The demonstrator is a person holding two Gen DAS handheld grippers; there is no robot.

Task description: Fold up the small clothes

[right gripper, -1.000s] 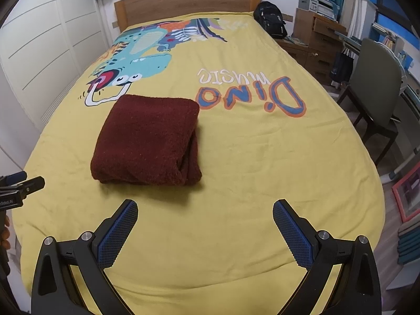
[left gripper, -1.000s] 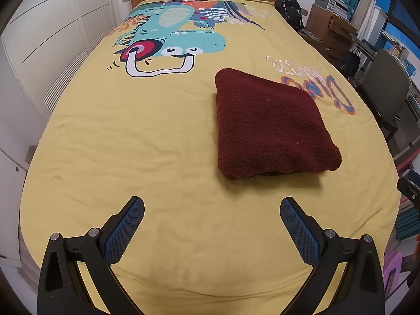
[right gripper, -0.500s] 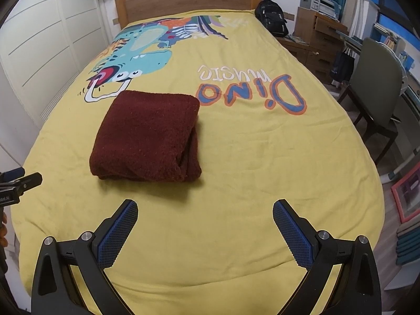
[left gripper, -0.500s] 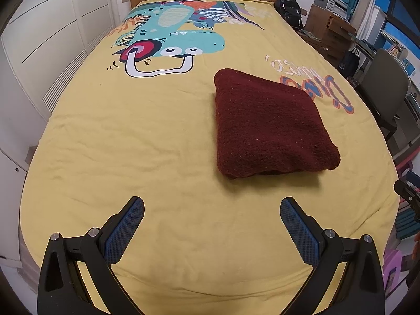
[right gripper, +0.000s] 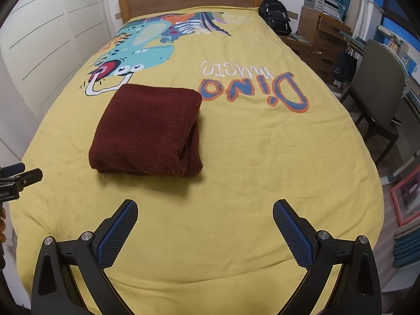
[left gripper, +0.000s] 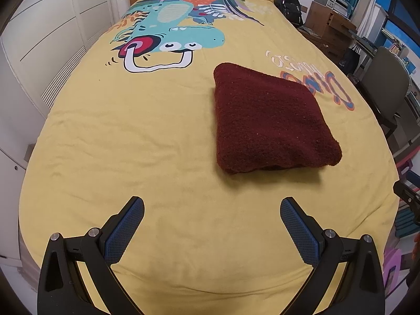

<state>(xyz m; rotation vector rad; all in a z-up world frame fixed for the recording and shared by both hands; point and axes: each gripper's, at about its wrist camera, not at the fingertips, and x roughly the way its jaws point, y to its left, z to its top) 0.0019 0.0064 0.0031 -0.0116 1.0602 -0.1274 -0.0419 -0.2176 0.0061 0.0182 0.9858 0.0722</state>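
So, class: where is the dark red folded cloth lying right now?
The dark red folded cloth lies on the yellow bedspread, just below the printed dinosaur, left of centre in the right wrist view, beyond both open grippers.

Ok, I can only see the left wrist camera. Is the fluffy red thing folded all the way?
Observer: Looks so. The right wrist view shows the dark red cloth from its other side, with stacked layers along the right edge.
Operator: What do the orange letters say?
Observer: The print reads "Dino music", upside down from this end.
Operator: Are the other jaws holding anything?
Observer: No. The right gripper has its jaws wide apart and empty, over the yellow bedcover.
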